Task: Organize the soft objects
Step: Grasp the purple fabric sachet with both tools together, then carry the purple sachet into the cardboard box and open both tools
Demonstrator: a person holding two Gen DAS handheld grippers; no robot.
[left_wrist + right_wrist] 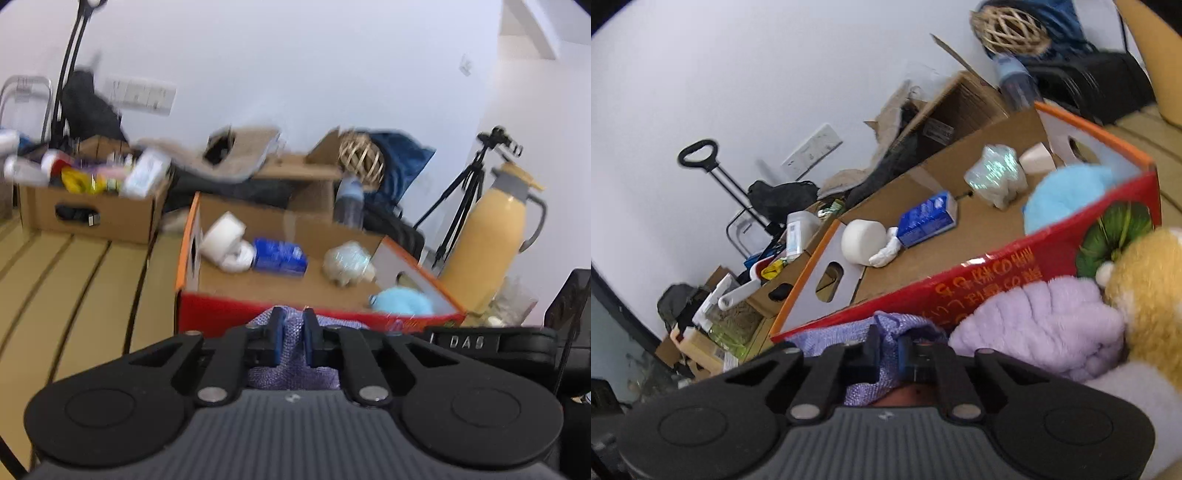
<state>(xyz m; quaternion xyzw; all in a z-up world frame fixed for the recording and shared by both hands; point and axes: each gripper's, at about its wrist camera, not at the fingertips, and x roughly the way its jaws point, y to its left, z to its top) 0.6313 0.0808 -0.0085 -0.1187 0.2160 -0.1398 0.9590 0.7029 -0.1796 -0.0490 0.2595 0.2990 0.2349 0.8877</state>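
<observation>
Both claws clamped on the purple cloth, right in front of the red box

Left claw [293, 334] pinches the purple cloth [293, 332], right claw [889, 349] grips the same cloth by another fold. Just right of it lie a fluffy lilac towel [1041, 328] and a yellow plush toy [1145, 291]. Behind stands the red box [221, 310], holding a blue plush [1067, 195], blue packet [280, 256] and white roll [223, 234].

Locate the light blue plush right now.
Light blue plush sits inside the red box, right front corner in both wrist views, beside the iridescent packet.
</observation>
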